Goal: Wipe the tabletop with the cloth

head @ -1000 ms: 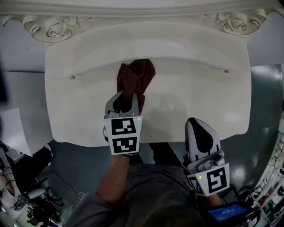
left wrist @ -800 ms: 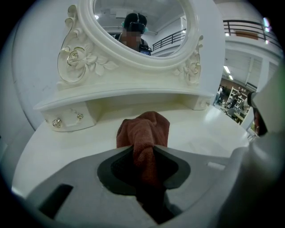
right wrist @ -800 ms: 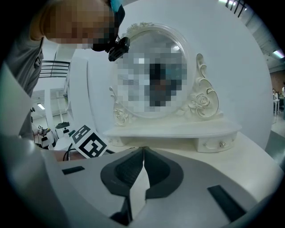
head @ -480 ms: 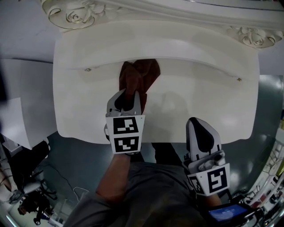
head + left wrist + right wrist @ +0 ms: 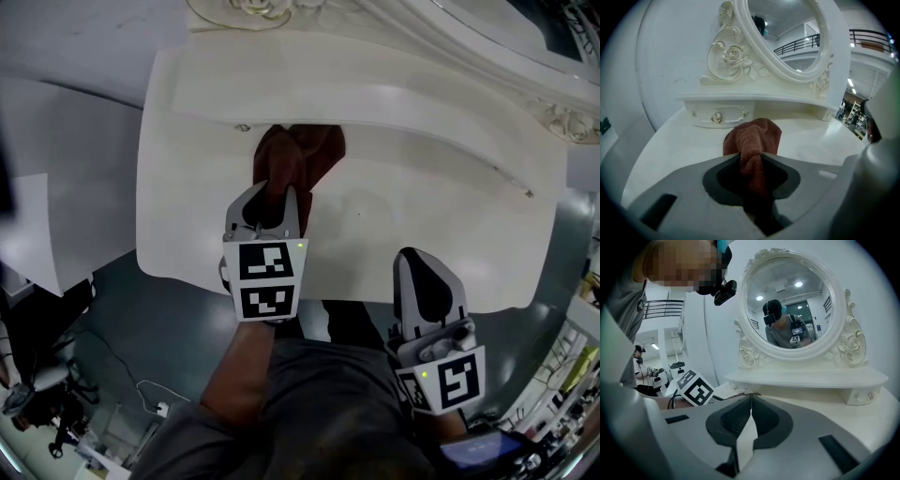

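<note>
The cloth (image 5: pixel 298 155) lies on the tabletop (image 5: pixel 441 225), toward its left and back part. Just behind the cloth runs the raised shelf (image 5: pixel 375 98), which spans the back of the tabletop. A drawer knob (image 5: pixel 716 117) sits under the shelf, just left of the cloth's far end. The mirror (image 5: pixel 787 33) stands on the shelf, behind and above the cloth. The cloth's near end sits between the jaws of the left gripper (image 5: pixel 269 195), directly in front of the cloth. The right gripper (image 5: pixel 419 258) is right of the cloth and nearer the person, well apart from it, at the tabletop's front edge.
</note>
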`<action>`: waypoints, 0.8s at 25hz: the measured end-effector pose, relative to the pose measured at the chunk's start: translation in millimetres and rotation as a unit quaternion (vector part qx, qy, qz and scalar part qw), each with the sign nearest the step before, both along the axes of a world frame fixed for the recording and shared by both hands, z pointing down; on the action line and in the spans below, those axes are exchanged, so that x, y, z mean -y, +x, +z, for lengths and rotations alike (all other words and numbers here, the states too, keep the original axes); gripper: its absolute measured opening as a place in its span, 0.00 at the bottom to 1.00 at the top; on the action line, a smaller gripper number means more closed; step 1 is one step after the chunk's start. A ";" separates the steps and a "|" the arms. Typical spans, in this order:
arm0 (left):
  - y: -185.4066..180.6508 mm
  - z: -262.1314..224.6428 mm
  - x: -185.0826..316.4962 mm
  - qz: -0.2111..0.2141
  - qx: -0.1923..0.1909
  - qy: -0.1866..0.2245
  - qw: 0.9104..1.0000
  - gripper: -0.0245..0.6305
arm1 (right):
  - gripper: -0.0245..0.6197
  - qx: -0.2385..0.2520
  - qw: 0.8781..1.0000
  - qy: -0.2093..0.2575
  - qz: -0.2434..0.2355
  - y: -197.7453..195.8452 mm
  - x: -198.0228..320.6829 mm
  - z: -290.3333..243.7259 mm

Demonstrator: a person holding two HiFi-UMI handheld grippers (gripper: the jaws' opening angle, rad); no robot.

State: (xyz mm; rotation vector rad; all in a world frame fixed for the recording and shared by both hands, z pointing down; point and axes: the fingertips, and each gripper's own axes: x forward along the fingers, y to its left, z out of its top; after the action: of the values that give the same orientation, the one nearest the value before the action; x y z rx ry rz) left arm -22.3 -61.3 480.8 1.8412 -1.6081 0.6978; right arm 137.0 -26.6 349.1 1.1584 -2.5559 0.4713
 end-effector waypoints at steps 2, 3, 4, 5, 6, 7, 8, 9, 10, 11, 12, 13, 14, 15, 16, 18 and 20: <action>-13.7 0.4 -2.1 -0.007 -0.001 -0.001 1.000 0.19 | 0.06 0.000 1.000 0.000 -0.007 -13.7 0.3 -0.2; -21.0 0.4 -3.6 -0.010 -0.002 -0.001 1.000 0.19 | 0.06 0.000 1.000 0.001 -0.011 -21.1 0.3 -0.3; -28.8 0.5 -5.4 -0.014 -0.002 -0.002 1.000 0.19 | 0.06 0.000 1.000 0.001 -0.016 -29.1 0.1 -0.2; -36.9 0.7 -7.5 -0.018 -0.003 -0.003 1.000 0.19 | 0.06 0.000 1.000 0.000 -0.021 -37.4 -0.3 -0.1; -44.9 1.0 -9.8 -0.021 -0.003 -0.004 1.000 0.19 | 0.06 0.001 1.000 -0.001 -0.026 -45.7 -0.9 0.3; -52.8 1.4 -12.0 -0.025 -0.004 -0.005 1.000 0.19 | 0.06 0.001 1.000 -0.002 -0.031 -54.0 -1.7 0.6; -60.5 1.6 -14.0 -0.028 -0.004 -0.005 1.000 0.19 | 0.06 0.000 0.999 -0.003 -0.036 -62.2 -2.4 1.0; -68.3 1.7 -15.9 -0.031 -0.004 -0.006 1.000 0.19 | 0.06 0.000 0.999 -0.004 -0.040 -70.2 -3.0 1.2; -76.2 1.6 -17.5 -0.034 -0.004 -0.005 0.999 0.19 | 0.06 0.001 0.999 -0.004 -0.043 -78.0 -3.3 1.2; -84.0 1.4 -18.8 -0.037 -0.004 -0.005 0.999 0.19 | 0.06 0.001 0.999 -0.004 -0.047 -85.5 -3.4 1.4; -91.4 1.2 -19.9 -0.040 -0.005 -0.004 0.999 0.19 | 0.06 0.002 0.999 -0.005 -0.050 -92.8 -3.2 1.8; -98.3 1.2 -21.0 -0.042 -0.006 -0.004 0.999 0.19 | 0.06 0.002 0.999 -0.005 -0.053 -99.8 -3.1 2.6; -104.9 1.5 -22.2 -0.044 -0.006 -0.004 0.999 0.19 | 0.06 0.001 0.998 -0.006 -0.057 -106.8 -3.2 3.9; -111.5 1.9 -23.5 -0.045 -0.007 -0.005 0.999 0.19 | 0.06 0.002 0.998 -0.007 -0.060 -114.3 -3.6 5.4; -118.4 2.3 -25.0 -0.046 -0.006 -0.006 0.999 0.19 | 0.06 0.003 0.998 -0.009 -0.064 -122.4 -4.1 6.8; -133.5 3.2 -27.4 -0.049 -0.005 -0.007 0.999 0.19 | 0.06 0.006 0.997 -0.011 -0.071 -139.6 -4.5 9.5; -151.1 3.9 -28.6 -0.058 -0.004 -0.006 0.998 0.19 | 0.06 0.008 0.997 -0.014 -0.079 -157.3 -3.8 12.4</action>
State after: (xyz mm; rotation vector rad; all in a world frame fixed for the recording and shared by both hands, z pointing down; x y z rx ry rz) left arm -173.4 -32.7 484.7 1.7248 -1.6860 0.6474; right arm -20.3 -22.8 361.5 0.9366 -2.6199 0.4796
